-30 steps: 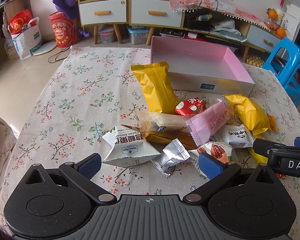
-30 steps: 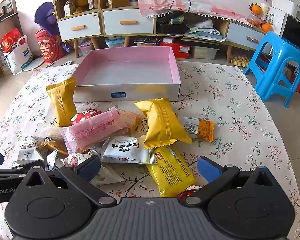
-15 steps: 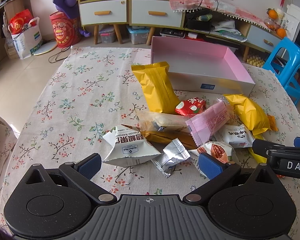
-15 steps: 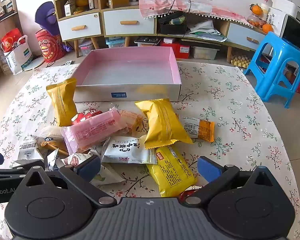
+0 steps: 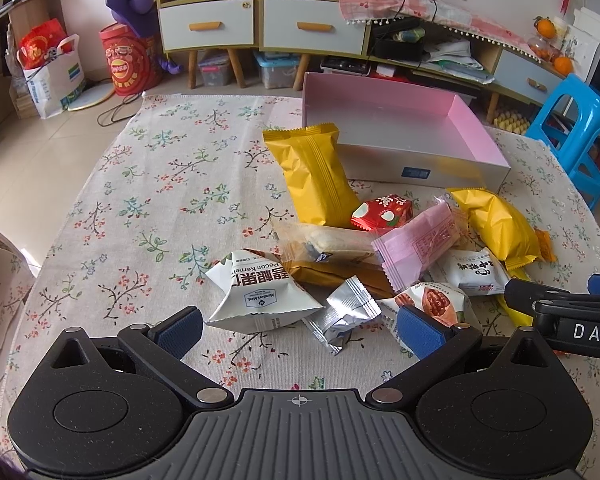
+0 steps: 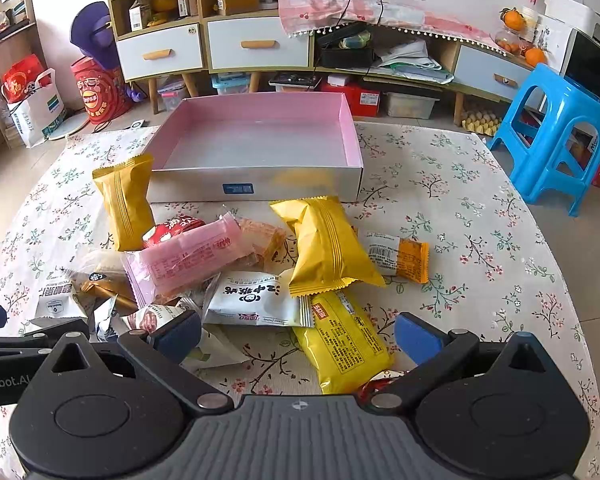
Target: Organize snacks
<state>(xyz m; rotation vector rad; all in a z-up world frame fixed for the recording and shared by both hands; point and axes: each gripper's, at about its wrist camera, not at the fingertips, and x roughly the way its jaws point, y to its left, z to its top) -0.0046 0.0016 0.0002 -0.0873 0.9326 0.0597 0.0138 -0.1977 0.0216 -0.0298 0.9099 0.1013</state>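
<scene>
Left wrist view, L to R. Floral tablecloth (image 5: 148, 184) bare on L side. Left gripper (image 5: 298, 330) low at near edge, jaws spread wide, nothing between them; blue pads (image 5: 180, 326) clear of the packets. Just ahead of it: white pecan packet (image 5: 256, 292), puffed, tilted; small silver sachet (image 5: 346, 310) touching its R corner. Behind those, clear-wrapped pastry (image 5: 332, 242) lying on a brown packet (image 5: 336, 276). Further back, tall yellow packet (image 5: 316, 174), its top corner leaning against the front wall of the pink tray (image 5: 424, 170). Tray empty, at far R-centre of table. Red packet (image 5: 382, 212) beside the yellow one's lower end; pink packet (image 5: 420, 244) slanted over the pile. Walnut-print packet (image 5: 432, 302) just behind the R pad. White packet w/ black print (image 5: 474, 272), second yellow packet (image 5: 496, 224) at R.

Right wrist view, L to R. Same tall yellow packet at L, pink packet across mid pile, tray straight ahead. Right gripper (image 6: 298, 336) also fully apart, holding nothing, low over near edge. Bright yellow printed packet (image 6: 340, 344) lying lengthwise between its fingers, not gripped; top end tucked under second yellow packet. Orange-and-white packet (image 6: 400, 256) to the R, touching that yellow one. Red wrapper edge (image 6: 374, 384) partly hidden under gripper body; can't tell what. Blue stool (image 6: 556, 136) on the floor beyond the table's R edge.
</scene>
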